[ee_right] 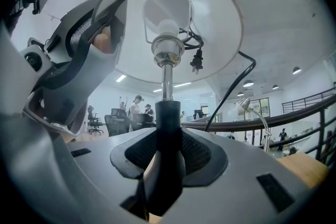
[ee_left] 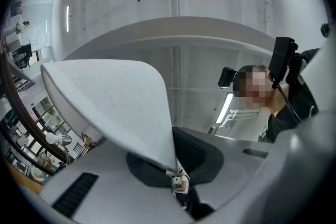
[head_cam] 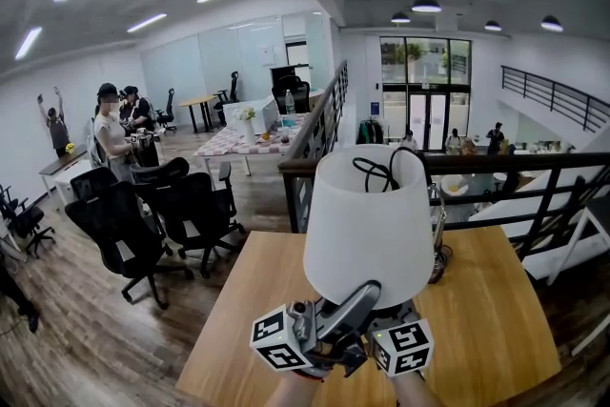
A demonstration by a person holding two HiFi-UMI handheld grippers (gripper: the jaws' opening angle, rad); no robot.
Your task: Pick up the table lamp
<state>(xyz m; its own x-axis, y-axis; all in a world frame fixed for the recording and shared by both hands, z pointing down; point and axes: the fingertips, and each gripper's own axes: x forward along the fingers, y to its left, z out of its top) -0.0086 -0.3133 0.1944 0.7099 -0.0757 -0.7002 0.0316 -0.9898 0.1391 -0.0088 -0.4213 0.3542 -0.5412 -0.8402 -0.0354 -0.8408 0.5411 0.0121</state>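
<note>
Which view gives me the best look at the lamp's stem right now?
Right gripper view: the black stem stands clamped in the right gripper, socket above. Head view hides it under the shade. Left gripper view shows only the shade edge pinched by the left gripper.

In the head view the white tapered fabric lampshade (head_cam: 367, 229) covers the lamp's black stem (ee_right: 167, 128) and base, and the right gripper's (ee_right: 165, 149) tips are lost under its lower rim. The light wooden desk's (head_cam: 496, 319) near edge and the person's wrists are cut off at the picture's bottom. A small metallic thing (head_cam: 438, 238) near the desk's far right edge is half behind the shade and too small to tell. In the right gripper view the stem's foot is hidden below the jaws.
</note>
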